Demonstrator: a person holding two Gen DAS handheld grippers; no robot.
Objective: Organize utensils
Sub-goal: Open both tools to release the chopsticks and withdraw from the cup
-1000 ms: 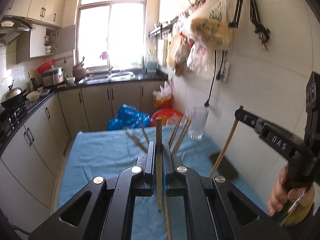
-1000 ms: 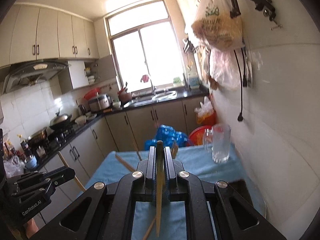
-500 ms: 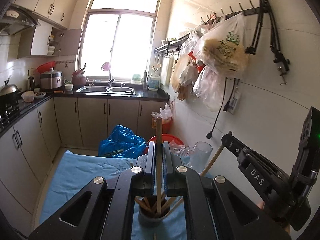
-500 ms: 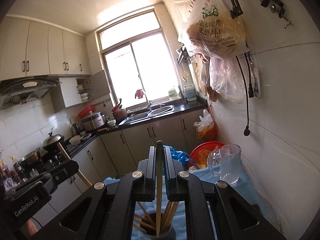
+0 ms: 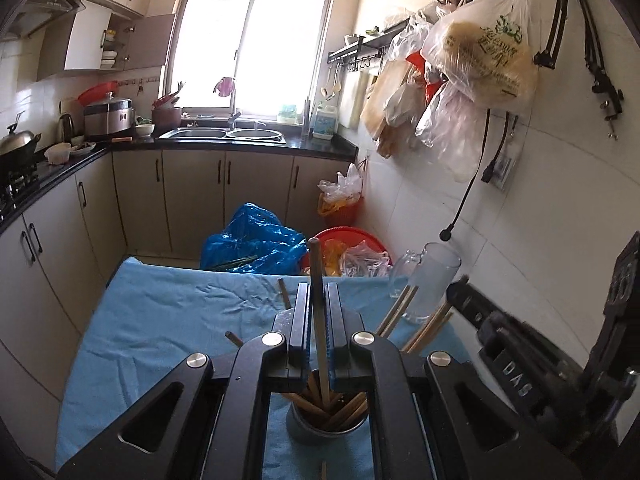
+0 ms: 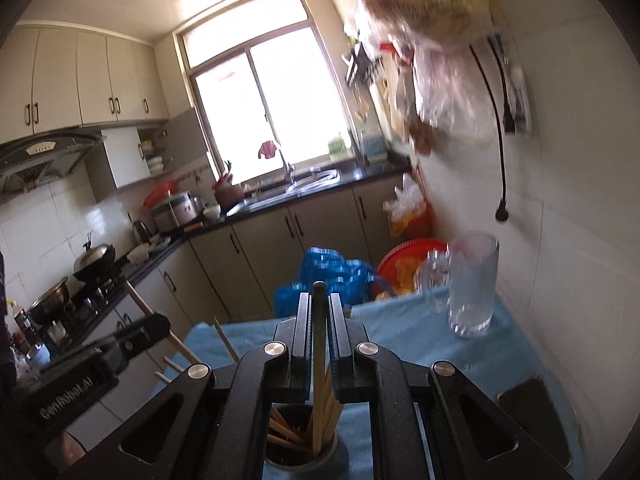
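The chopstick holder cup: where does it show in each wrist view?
Left wrist: chopstick holder cup at bottom centre, under the closed fingers.
Right wrist: cup at bottom centre, again below the fingers.
Shared landmark: glass pitcher by the right wall.

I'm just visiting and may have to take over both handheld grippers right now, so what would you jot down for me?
Left gripper: shut on one chopstick, its lower end over the metal holder.
Right gripper: shut on another chopstick, its tip already inside the same holder.
Done: several chopsticks stand in the holder on the blue cloth.
Left: release both. A glass pitcher stands by the wall.
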